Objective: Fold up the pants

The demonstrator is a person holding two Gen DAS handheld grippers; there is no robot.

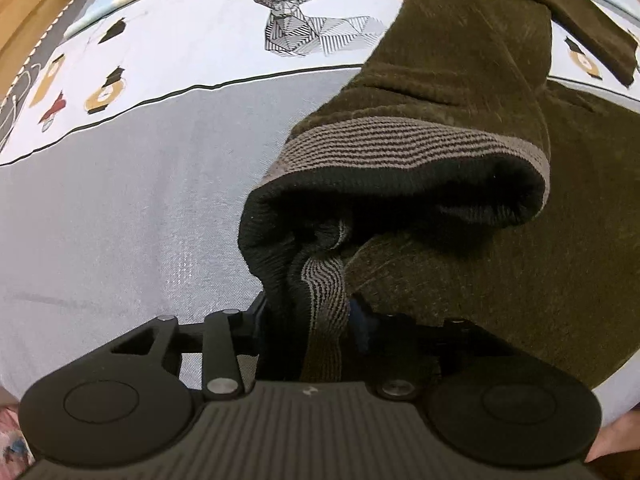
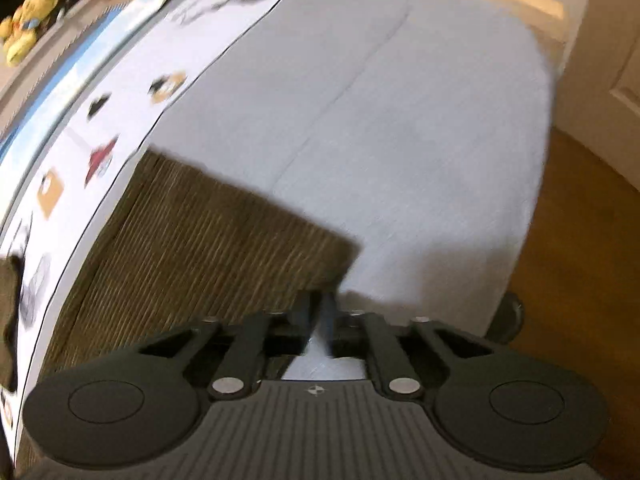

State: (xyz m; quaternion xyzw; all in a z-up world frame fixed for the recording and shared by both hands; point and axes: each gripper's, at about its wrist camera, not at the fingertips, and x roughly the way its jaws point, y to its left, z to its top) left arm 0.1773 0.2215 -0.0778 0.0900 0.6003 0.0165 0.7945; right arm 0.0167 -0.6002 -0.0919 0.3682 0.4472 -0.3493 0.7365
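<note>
Olive-brown corduroy pants (image 1: 460,60) with a striped grey-and-black ribbed waistband (image 1: 400,140) lie on the bed's pale grey sheet with its printed border of a line-drawn stag and small figures (image 1: 132,208).

Left gripper (image 1: 308,320): a bunched fold of the waistband runs down between its fingers (image 1: 260,308). The cloth is gripped there, and the band rises ahead of the fingers into an open, dark-lined mouth. Judged purpose: the hold lifts the waist end clear of the sheet so it can be carried over the rest of the garment. One leg stretches away beyond the fingers toward the stag print; more corduroy spreads to the right of them.

Right gripper (image 2: 318,312): its fingers (image 2: 304,308) stand slightly parted with bare sheet showing in the gap; nothing is held. A flat corduroy panel (image 2: 200,240) lies just ahead and to the left of them, its corner near the tips. The view is blurred, so contact with the cloth cannot be confirmed. Judged purpose: released and positioned beside the panel edge, ready for a fresh grasp.

Wooden floor (image 2: 580,240) shows past the bed edge to the right of these fingers.

Assessment: fold in progress, not complete.
</note>
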